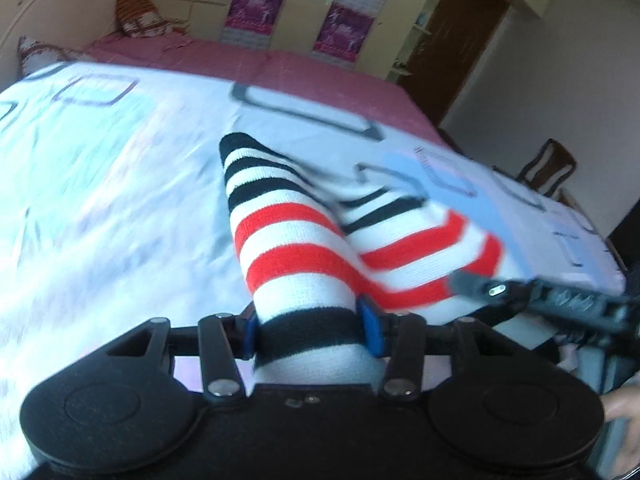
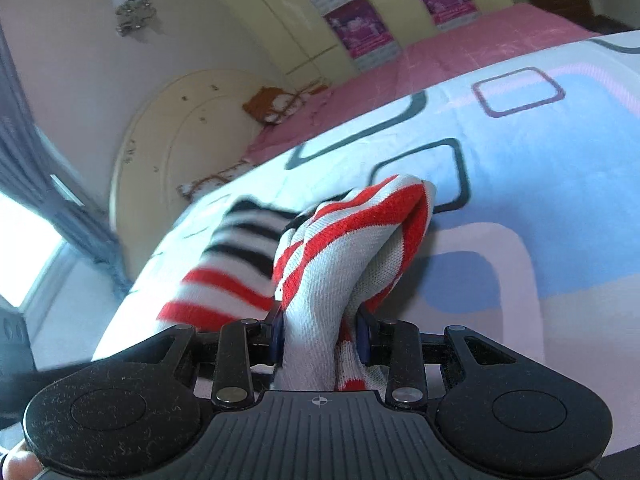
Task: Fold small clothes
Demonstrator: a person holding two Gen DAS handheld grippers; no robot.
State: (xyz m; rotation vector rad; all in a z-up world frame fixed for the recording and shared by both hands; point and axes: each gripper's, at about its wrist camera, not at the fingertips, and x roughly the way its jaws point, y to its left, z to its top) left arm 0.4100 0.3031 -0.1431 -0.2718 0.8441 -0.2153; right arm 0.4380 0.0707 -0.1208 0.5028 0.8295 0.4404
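A small knitted garment (image 1: 288,240) with red, black and white stripes hangs bunched over the bed's patterned sheet (image 1: 100,200). My left gripper (image 1: 310,320) is shut on one black-striped end of it, with the blue pads (image 1: 370,328) against the fabric on both sides. In the left wrist view my right gripper (image 1: 480,288) reaches in from the right at the garment's other end. In the right wrist view my right gripper (image 2: 320,332) is shut on a gathered fold of the same garment (image 2: 320,264), which bulges up beyond the pads. The rest trails off to the left, blurred.
The sheet (image 2: 520,160) lies over a pink bedspread (image 1: 240,60). Pillows (image 1: 140,20) sit by the rounded headboard (image 2: 180,140). Wardrobes with purple posters (image 1: 256,4) line the far wall. A brown door (image 1: 460,40) and a chair (image 1: 548,168) stand at the right. A hand (image 1: 624,420) shows at the right edge.
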